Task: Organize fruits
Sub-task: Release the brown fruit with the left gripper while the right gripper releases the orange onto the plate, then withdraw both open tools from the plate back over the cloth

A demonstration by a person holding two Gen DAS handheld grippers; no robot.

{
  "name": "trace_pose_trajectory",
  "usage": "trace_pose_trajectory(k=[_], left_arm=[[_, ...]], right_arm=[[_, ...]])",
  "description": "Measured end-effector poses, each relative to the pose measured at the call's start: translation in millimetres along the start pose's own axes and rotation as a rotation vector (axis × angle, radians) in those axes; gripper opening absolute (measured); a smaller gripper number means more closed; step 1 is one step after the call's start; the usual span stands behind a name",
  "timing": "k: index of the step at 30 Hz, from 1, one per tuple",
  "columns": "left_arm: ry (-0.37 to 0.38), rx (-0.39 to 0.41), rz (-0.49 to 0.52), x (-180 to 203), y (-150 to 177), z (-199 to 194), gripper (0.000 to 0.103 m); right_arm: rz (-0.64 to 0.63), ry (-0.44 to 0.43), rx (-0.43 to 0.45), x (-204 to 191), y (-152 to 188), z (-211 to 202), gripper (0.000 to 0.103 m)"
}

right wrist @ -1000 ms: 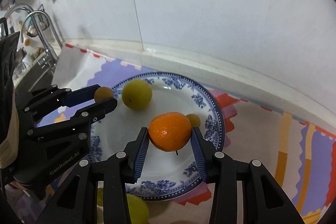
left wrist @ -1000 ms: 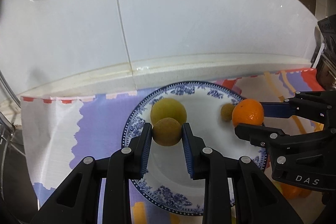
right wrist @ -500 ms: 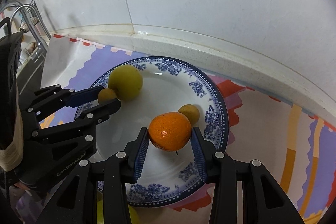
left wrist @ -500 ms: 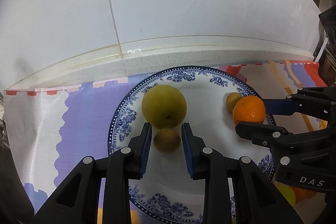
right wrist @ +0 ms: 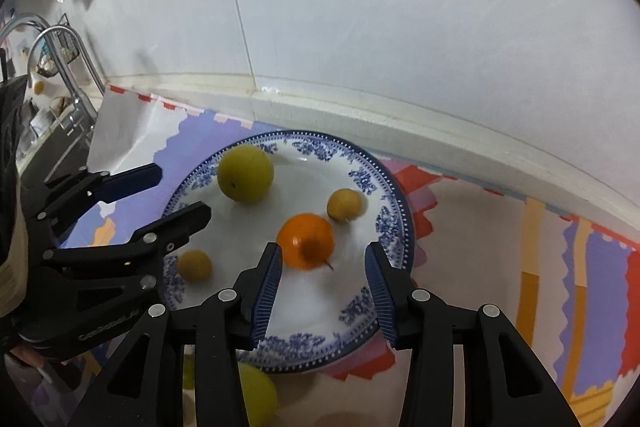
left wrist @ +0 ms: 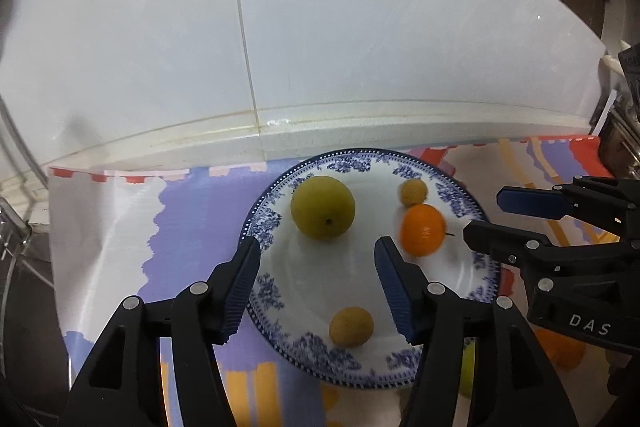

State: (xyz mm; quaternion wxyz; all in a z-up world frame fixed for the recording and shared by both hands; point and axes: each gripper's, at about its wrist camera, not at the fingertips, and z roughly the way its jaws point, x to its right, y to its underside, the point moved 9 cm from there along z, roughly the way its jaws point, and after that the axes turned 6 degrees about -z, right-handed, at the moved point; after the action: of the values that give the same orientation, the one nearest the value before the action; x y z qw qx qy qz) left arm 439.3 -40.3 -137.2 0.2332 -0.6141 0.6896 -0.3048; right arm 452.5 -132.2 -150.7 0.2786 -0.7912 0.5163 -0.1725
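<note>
Left claw (left wrist: 316, 255) has just sprung apart, nothing between its jaws, the small brown fruit (left wrist: 351, 327) lying free on the plate (left wrist: 476, 211). Right claw (right wrist: 322, 267) gapes too, the orange (right wrist: 306, 241) resting just ahead, unclamped.

Left gripper (left wrist: 316, 255) jaws had just been opening; the small brown fruit (left wrist: 351, 327) it had clamped a second before was let go and lay free on the blue-patterned plate (left wrist: 460, 195), below the spread fingers and apart from the yellow-green fruit (left wrist: 322, 207) it had been touching. Right gripper (right wrist: 322, 267) had also released: the orange (right wrist: 306, 241), earlier pinched between its pads, sat blurred on the plate ahead of the parted fingertips, near the other small brown fruit (right wrist: 344, 205).
</note>
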Motion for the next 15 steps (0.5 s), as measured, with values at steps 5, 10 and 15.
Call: trace_pose_trajectory(k=[5,10,15], left_arm=[[0.003,0.035,-0.02,0.3,1.2,-29.4,0.07],[-0.004,0.08,-0.018,3.2,3.4,-61.0,0.077],[-0.021,0.132,-0.001,6.9,8.4,-94.0,0.083]], right_arm=[[0.005,0.049,0.062,-1.2,1.4,-29.8,0.053],[0.016,0.096,0.125,-3.1,4.1,-60.5,0.056],[0.037,0.131,0.175,-4.0,12.4,-90.5,0.063]])
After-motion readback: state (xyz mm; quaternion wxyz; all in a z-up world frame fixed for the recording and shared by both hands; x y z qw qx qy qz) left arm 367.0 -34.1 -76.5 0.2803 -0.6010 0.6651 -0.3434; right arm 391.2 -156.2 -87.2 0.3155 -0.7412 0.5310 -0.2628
